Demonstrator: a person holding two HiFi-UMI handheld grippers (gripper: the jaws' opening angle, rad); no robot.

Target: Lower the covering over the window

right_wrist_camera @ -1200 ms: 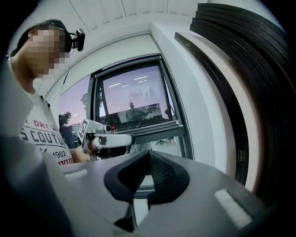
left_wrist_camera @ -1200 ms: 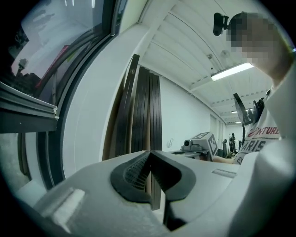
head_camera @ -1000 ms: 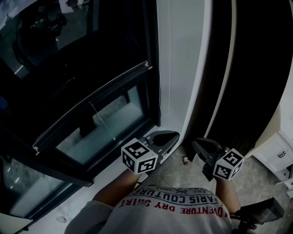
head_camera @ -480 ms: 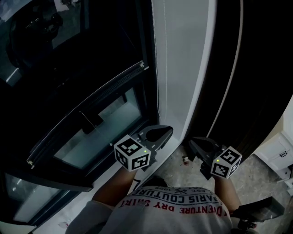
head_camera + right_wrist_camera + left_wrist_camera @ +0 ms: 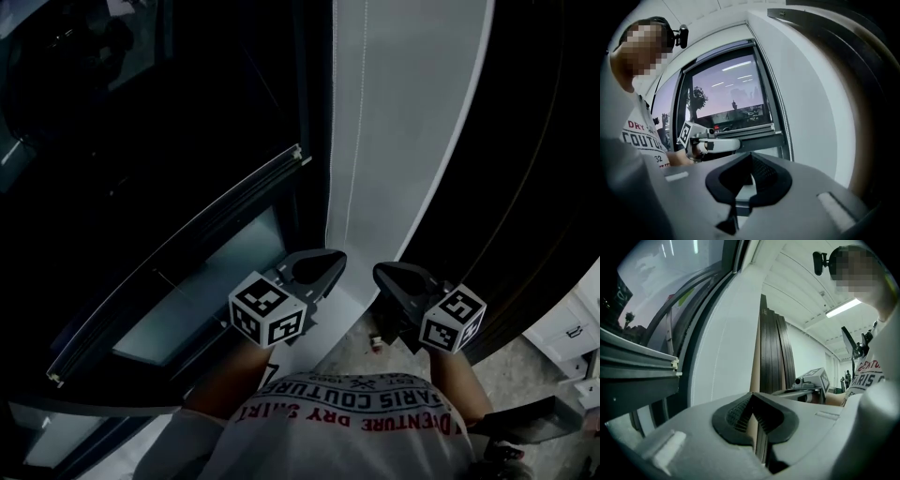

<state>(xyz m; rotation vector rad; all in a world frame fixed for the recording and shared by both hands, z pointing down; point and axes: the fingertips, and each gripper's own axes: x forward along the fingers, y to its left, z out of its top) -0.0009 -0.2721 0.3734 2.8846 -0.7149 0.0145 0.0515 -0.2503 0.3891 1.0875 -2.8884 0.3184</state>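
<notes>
Left tongs (image 5: 326,262) and right tongs (image 5: 386,277) are seen closed tight, with nothing between the pads. Both are held side by side, low in front of the white wall strip (image 5: 412,141) beside the window (image 5: 216,281). The blind's bottom rail (image 5: 187,248) is seen slanting across the glass, part-way down, well apart from both tongs. A thin bead chain (image 5: 353,141) is hung along the wall strip, near the left tongs. The chain is judged light, limp and slippery, so a firm pinch across the beads and a straight downward pull are called for. The rail is judged stiff and light, and could be pinched mid-length instead. Lowering is judged not yet started.
</notes>
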